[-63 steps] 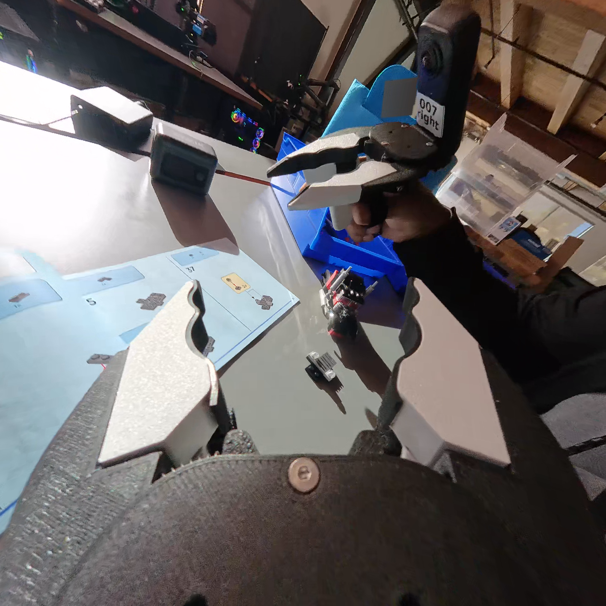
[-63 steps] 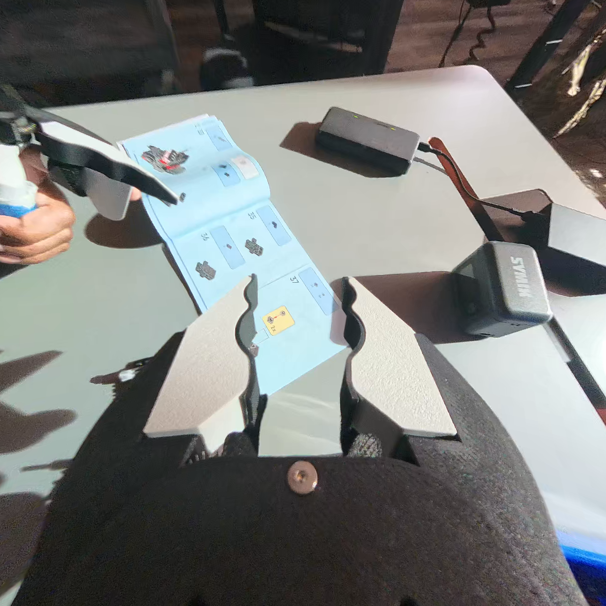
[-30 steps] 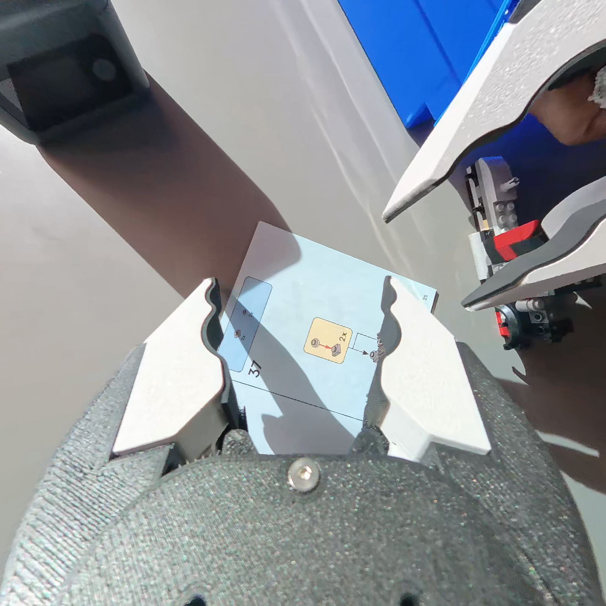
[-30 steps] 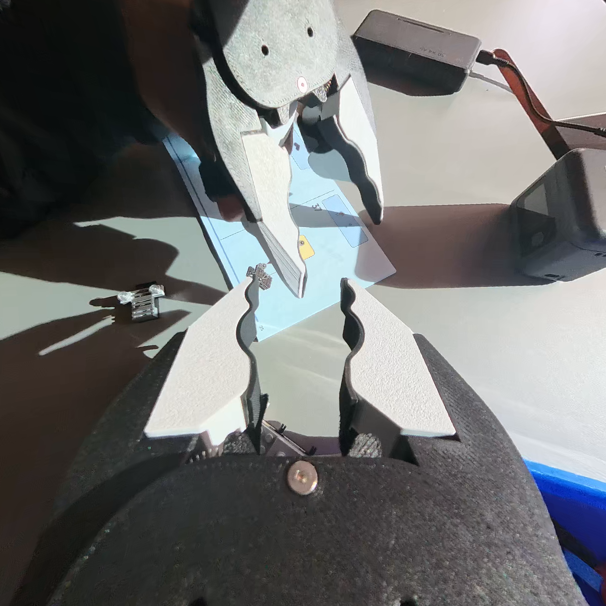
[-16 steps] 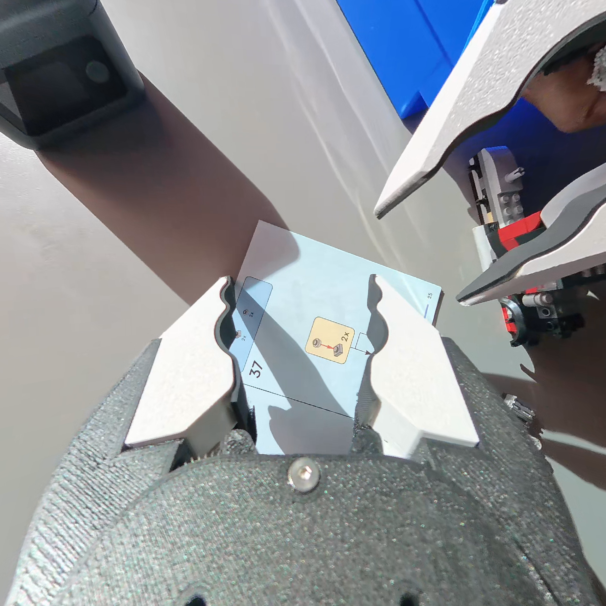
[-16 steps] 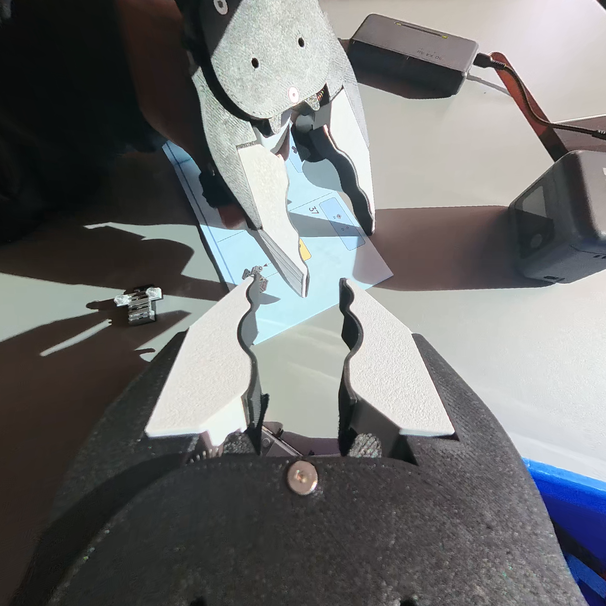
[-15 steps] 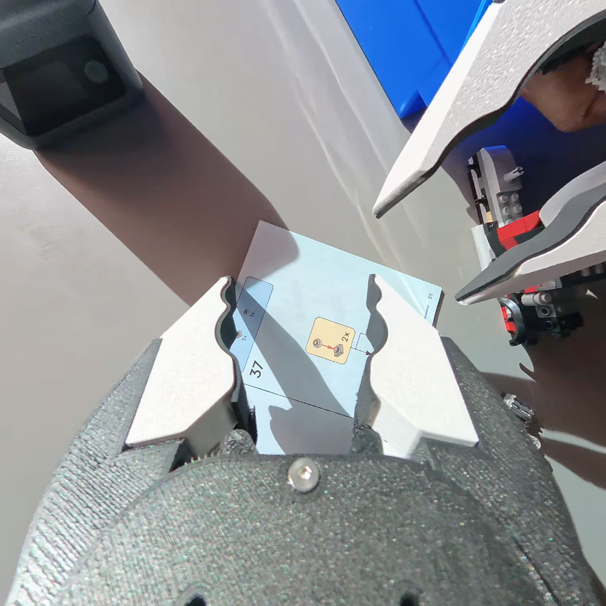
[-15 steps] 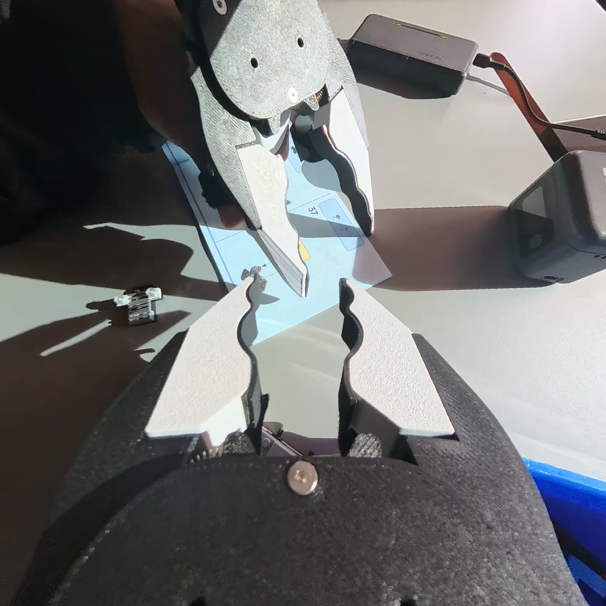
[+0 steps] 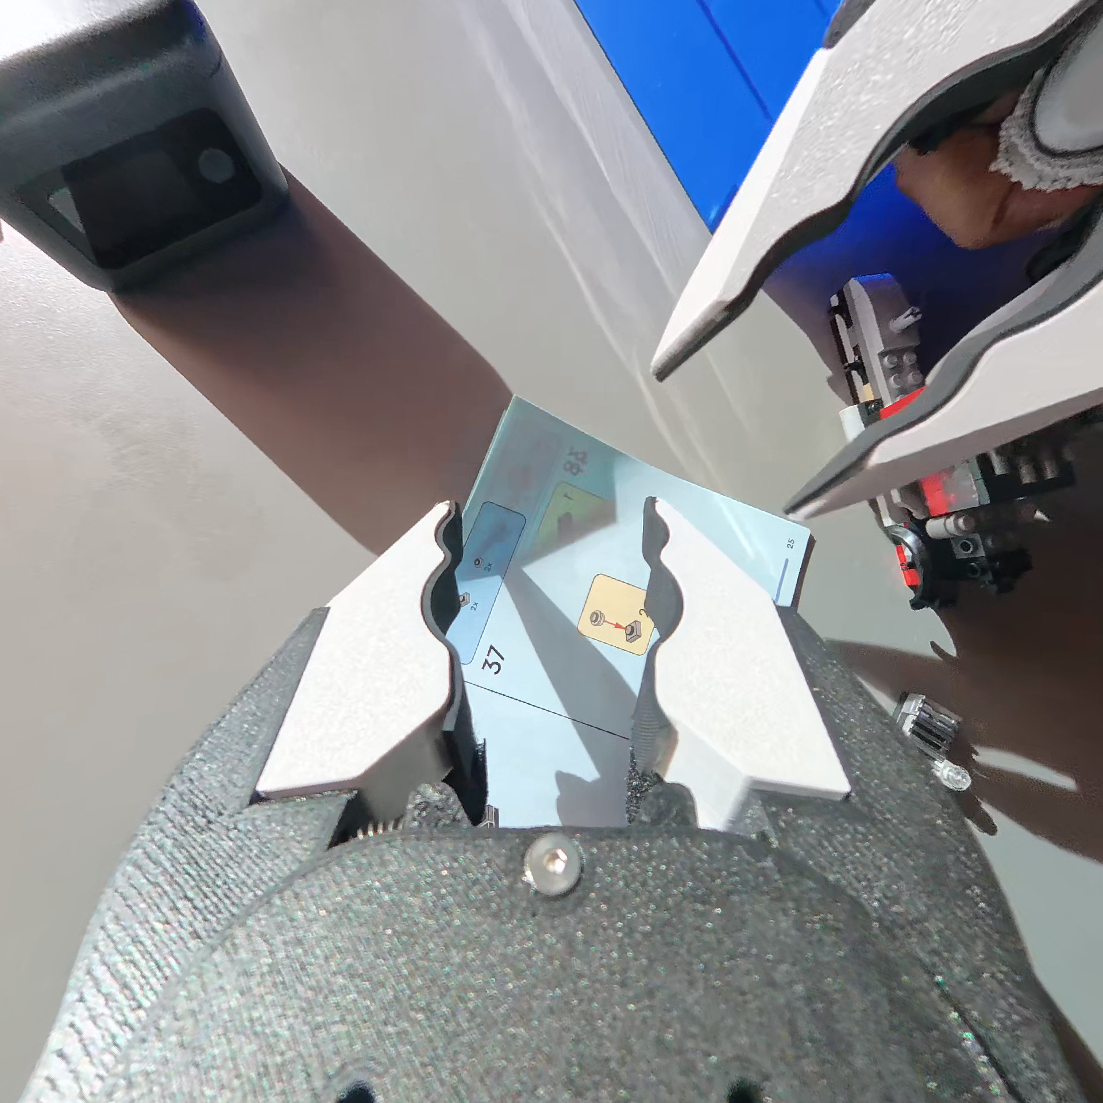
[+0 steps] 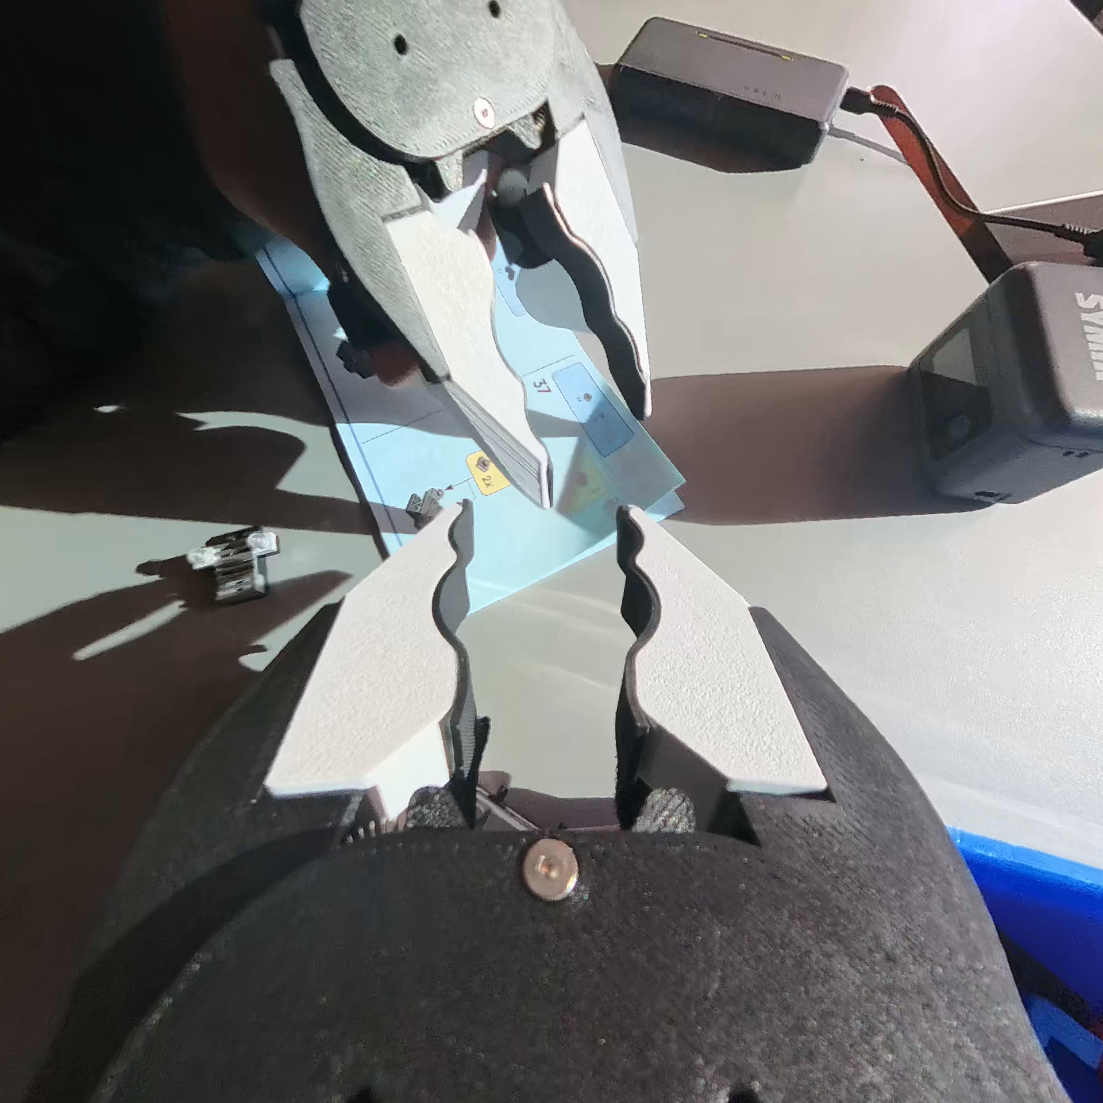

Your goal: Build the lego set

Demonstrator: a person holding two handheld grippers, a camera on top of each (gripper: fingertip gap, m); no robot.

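Left wrist view: your left gripper hangs over the light blue instruction booklet, fingers apart w/ nothing between them, the page showing through the gap. The top page's far corner is lifted, so the page beneath shows just past the fingertips. Up and to the right of it, your right gripper comes in from the top right corner, jaws parted, tips pointing down-left toward the booklet's far edge. Behind its lower finger sits the partly built lego model, grey, red and black, on the table right of the booklet. A small grey lego piece w/ clear ends lies near the right finger's outer side. Far left, a dark boxy device casts a long shadow. A blue bin is at the top, beyond the right gripper.

Right wrist view: your right gripper is parted and empty, tips over the booklet's near corner. Straight ahead, the left gripper points down at the page, jaws apart. The small lego piece lies left of your left finger, apart from the booklet. The boxy device is ahead on the right; a flat black power brick w/ cable lies farther back. The model isn't visible here.
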